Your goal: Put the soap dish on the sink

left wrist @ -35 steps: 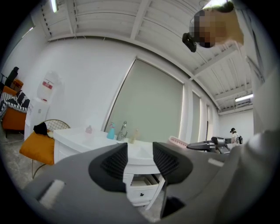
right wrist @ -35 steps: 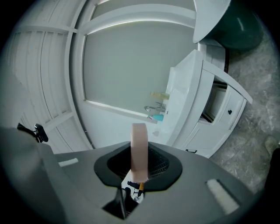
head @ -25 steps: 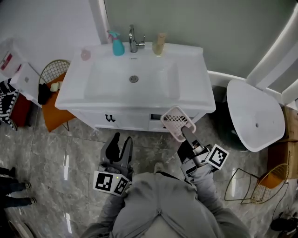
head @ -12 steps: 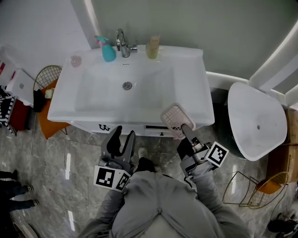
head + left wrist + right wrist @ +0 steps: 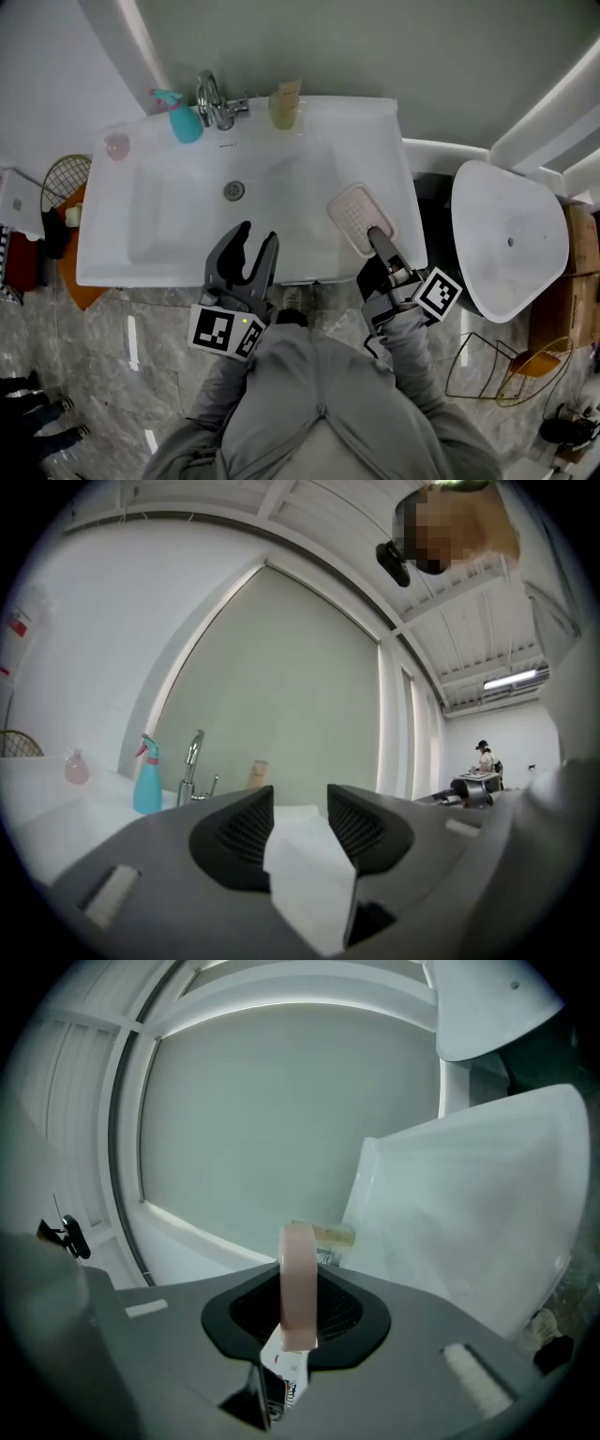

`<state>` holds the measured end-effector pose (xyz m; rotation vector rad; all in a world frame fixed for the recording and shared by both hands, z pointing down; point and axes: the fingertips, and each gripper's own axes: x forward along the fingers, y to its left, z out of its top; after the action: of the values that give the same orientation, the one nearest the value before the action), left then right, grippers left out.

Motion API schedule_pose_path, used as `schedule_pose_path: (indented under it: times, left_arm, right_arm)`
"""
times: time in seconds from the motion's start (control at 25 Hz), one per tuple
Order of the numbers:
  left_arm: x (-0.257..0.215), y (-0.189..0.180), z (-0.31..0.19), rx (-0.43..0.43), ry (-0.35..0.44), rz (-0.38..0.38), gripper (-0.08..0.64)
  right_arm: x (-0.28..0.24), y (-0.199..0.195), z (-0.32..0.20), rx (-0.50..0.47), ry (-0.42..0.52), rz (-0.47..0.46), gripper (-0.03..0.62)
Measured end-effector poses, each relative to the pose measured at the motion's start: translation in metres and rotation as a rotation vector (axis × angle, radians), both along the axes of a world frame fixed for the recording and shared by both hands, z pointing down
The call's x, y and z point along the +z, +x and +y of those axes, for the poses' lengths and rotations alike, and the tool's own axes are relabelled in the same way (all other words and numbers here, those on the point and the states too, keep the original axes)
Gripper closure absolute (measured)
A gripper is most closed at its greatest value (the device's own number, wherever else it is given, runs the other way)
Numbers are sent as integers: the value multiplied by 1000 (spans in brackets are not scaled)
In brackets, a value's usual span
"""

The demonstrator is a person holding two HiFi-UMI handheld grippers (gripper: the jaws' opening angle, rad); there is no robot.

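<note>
My right gripper (image 5: 379, 236) is shut on the pink slotted soap dish (image 5: 357, 217), which hangs over the right part of the white sink (image 5: 281, 155), near its front edge. In the right gripper view the soap dish (image 5: 299, 1283) shows edge-on, clamped between the dark jaws. The left gripper (image 5: 253, 245) is open with nothing between its fingers, held over the sink's front rim near the basin. Seen from the left gripper view, the left gripper (image 5: 300, 819) points level across the white sink top toward the tap.
At the sink's back stand a teal spray bottle (image 5: 182, 120), a chrome tap (image 5: 215, 101), a beige bottle (image 5: 284, 105) and a pink bottle (image 5: 117, 145). The drain (image 5: 234, 190) lies mid-basin. A white toilet (image 5: 511, 239) is to the right, wire baskets (image 5: 56, 178) to the left and lower right.
Both grippers have moved forward from in front of the cabinet to over the sink. The soap dish went with the right gripper and now hangs over the sink's right side.
</note>
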<state>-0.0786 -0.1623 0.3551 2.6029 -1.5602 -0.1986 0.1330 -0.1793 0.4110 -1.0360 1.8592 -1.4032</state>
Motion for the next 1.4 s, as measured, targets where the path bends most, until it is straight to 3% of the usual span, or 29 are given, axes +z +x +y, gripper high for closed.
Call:
schedule_pose_path:
  times: [0.36, 0.76, 1.04, 1.4]
  left_arm:
    - [10, 10, -92, 96, -15, -7, 368]
    - [31, 35, -140, 149, -58, -29, 368]
    - [39, 48, -157, 87, -91, -29, 368]
    - [44, 53, -171, 13, -107, -27, 368]
  right_arm:
    - [17, 15, -68, 135, -43, 49, 537]
    - [64, 68, -131, 270, -165, 180, 537]
    - [102, 88, -187, 237, -231, 246, 537]
    - [132, 82, -226, 145, -297, 325, 537]
